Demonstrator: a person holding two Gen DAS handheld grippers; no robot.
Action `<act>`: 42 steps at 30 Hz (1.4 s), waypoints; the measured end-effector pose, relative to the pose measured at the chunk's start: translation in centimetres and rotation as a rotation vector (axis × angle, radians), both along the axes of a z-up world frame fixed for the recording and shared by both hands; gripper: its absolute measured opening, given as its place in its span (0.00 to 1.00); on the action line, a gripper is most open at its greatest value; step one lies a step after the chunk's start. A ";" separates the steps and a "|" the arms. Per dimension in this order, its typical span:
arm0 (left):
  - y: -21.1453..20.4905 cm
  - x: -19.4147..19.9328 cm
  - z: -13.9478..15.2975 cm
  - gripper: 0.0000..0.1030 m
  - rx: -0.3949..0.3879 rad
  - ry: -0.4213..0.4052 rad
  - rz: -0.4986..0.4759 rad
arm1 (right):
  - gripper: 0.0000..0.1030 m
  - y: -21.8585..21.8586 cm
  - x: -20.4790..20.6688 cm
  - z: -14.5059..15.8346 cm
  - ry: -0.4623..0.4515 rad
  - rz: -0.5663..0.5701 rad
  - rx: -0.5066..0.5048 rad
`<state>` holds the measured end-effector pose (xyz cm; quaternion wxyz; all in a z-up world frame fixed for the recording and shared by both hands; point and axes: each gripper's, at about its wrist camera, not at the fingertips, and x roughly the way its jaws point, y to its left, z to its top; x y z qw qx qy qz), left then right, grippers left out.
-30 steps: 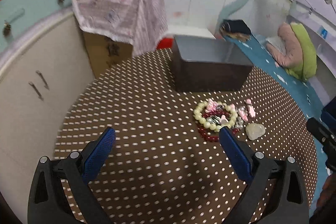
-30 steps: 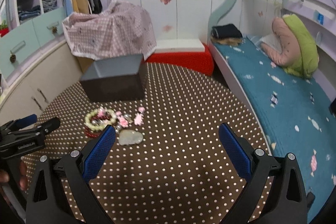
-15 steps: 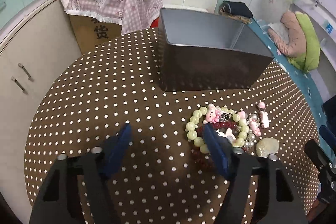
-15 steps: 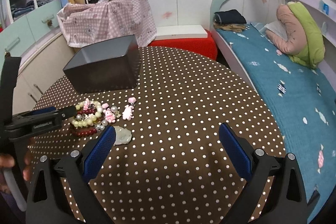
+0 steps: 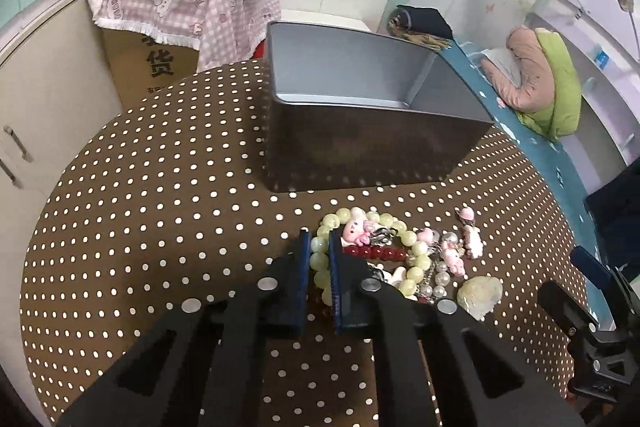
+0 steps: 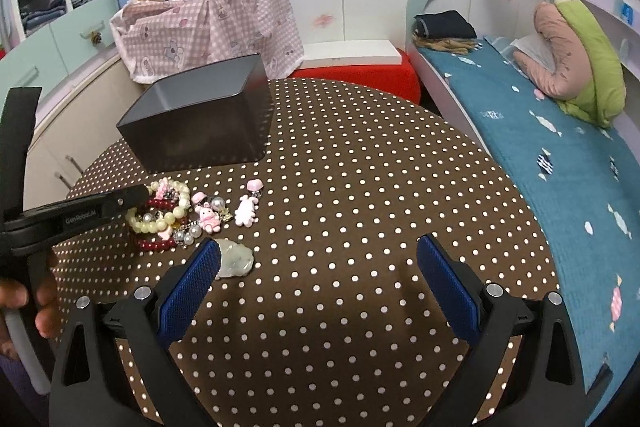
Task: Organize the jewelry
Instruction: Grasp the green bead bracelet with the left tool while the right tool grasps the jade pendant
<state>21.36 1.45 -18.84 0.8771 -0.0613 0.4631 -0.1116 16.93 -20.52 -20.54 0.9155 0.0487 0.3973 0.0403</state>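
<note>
The left tongs [image 5: 319, 251] are nearly pressed together, their blue pads pinching the near-left arc of the pale green bead bracelet [image 5: 412, 241], which lies on the brown polka-dot desk [image 5: 160, 219]. The bracelet sits in a small heap of jewelry just in front of the open grey box [image 5: 360, 131]: a dark red bead bracelet [image 5: 376, 251] tangled under and inside it, pink charms [image 5: 454, 259] and pearls beside it, and a pale jade-like pendant [image 5: 480, 293] at the heap's right edge. Whether the pads hold only the green beads or also catch the red strand beneath cannot be told.

The right tongs [image 6: 316, 283] hover spread wide over the desk, holding nothing; their left pad is close to the pendant [image 6: 236, 259], though contact cannot be judged.

The step in hand looks like the pickup of the first piece, with the box seemingly empty and all the jewelry on the desk. The next move probably calls for a slow, straight lift, so that the green bracelet comes free of the red one and the charms rather than dragging them along, then a short carry forward over the box's near wall and a release inside. The right tongs are well placed to close on the pendant next, or to hold the heap down if it snags.
</note>
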 end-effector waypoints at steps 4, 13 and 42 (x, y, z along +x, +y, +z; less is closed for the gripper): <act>0.4 -1.0 1.0 0.07 -0.065 -0.032 0.001 | 0.92 0.2 -0.4 0.1 -0.002 0.000 -0.002; 1.3 -4.2 6.4 0.07 -0.214 -0.149 -0.064 | 0.92 1.4 -1.3 0.3 0.004 0.022 -0.007; 5.4 -8.2 7.9 0.07 -0.216 -0.189 -0.064 | 0.42 6.2 1.1 -1.6 0.088 0.138 -0.031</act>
